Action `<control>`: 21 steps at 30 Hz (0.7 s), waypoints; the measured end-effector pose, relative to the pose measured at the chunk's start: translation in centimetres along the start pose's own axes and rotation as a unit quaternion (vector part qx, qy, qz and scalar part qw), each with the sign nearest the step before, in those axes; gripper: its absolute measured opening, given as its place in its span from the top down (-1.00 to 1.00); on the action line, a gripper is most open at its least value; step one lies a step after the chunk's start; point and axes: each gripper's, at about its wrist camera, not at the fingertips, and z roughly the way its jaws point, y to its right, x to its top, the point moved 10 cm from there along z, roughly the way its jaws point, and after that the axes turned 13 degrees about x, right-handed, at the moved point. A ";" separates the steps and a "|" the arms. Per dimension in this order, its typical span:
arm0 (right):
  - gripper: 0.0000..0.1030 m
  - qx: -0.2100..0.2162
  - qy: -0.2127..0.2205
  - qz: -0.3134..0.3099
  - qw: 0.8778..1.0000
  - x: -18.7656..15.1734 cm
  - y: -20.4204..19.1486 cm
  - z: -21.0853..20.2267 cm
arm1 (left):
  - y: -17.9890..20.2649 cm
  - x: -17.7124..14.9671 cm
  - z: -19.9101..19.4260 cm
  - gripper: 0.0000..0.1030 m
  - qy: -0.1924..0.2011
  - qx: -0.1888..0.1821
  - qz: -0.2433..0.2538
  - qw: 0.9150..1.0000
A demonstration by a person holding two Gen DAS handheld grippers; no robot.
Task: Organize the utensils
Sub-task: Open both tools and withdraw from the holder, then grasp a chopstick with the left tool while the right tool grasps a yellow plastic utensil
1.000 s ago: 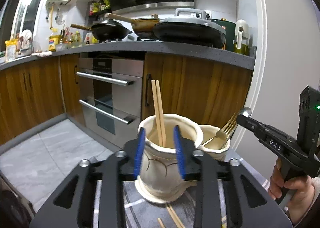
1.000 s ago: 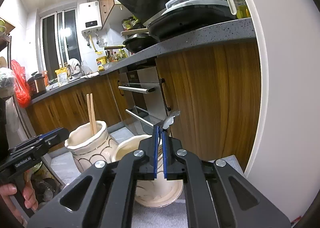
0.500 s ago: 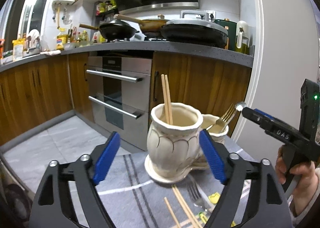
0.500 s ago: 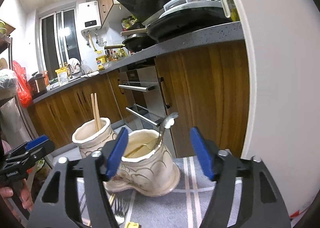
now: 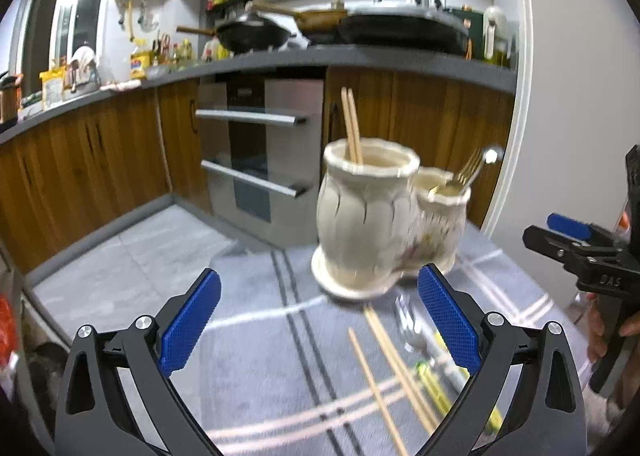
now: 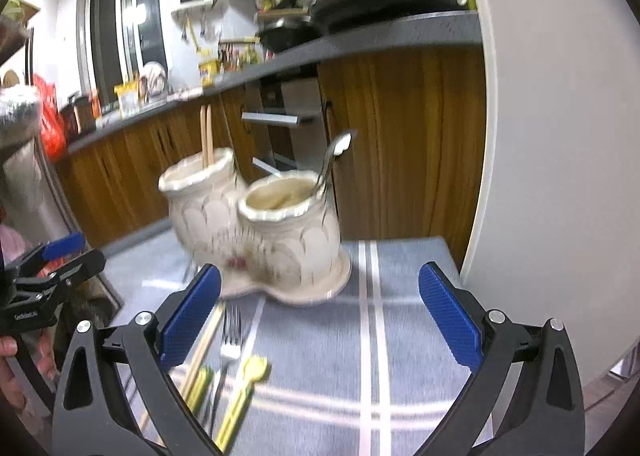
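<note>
Utensils split two ways: some in the holder [image 5: 372, 216], some loose on the cloth [image 5: 248, 356]. Holder is a cream two-pot ceramic piece on one base, sitting on the grey striped cloth near the far edge. Tall pot [image 6: 204, 200] has two chopsticks [image 5: 351, 124] standing upright. Short pot [image 6: 288, 216] has a fork [image 5: 466, 172], leaning on the rim, handle end up and out.

Loose on the cloth, just in front of the base: chopsticks [image 5: 394, 360], a metal fork [image 6: 230, 340], yellow-green plastic pieces [image 6: 240, 388]. Blurred, can't tell more.

My left gripper [image 5: 318, 322] is spread wide, nothing between the pads, holder ahead of it and apart. Right gripper [image 6: 318, 320] same: wide, empty, pots just beyond it. Loose fork lies near its left pad [image 6: 188, 320].
</note>
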 end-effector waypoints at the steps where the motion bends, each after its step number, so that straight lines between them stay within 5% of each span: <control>1: -0.90 0.000 -0.009 -0.002 1.000 -0.5 -0.2 0.1 | 0.0 -0.6 0.1 -0.90 -0.008 0.002 0.003 1.000; 21: -0.90 0.023 -0.138 -0.026 0.990 -8.9 -2.4 2.5 | 2.0 -9.2 1.1 -0.90 -0.125 -0.004 0.040 0.991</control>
